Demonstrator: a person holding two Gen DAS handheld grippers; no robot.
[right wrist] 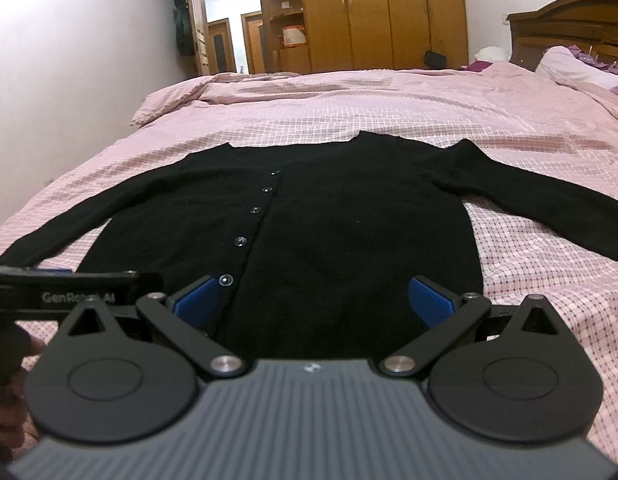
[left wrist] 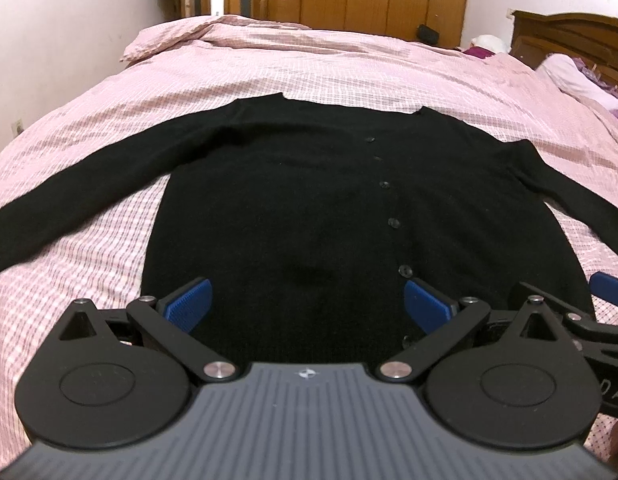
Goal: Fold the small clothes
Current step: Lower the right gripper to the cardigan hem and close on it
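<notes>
**Cardigan spread flat on the pink bed, both grippers wide at its hem**

Cardigan point(left wrist: 309, 208), black and buttoned, lies face-up on the pink checked bedcover point(left wrist: 349, 68), neckline away from the cameras and hem nearest them. Starting at the left: one long sleeve point(left wrist: 69, 196) runs out across the cover toward the left edge of the left wrist view, lying flat. Next, the left gripper point(left wrist: 307, 306) hangs over the hem, blue pads point(left wrist: 189, 304) spread wide, nothing between them, black knit showing in the gap. Moving across, the row of dark buttons point(left wrist: 393, 222) climbs the front from hem to neck, just right of centre in this view. Further right, the other sleeve point(right wrist: 549, 204) stretches out and down over the cover. And at the right, the right gripper point(right wrist: 313, 300) sits over the same hem, its jaws also wide apart and holding nothing; one button point(right wrist: 226, 280) lies just beside its left pad. The two tools are close side by side: part of each shows at the edge of the other's view. Behind the bed stands a wooden wardrobe point(right wrist: 389, 12), with a dark wooden headboard point(right wrist: 573, 20) and pillow point(right wrist: 569, 64) far right.
</notes>
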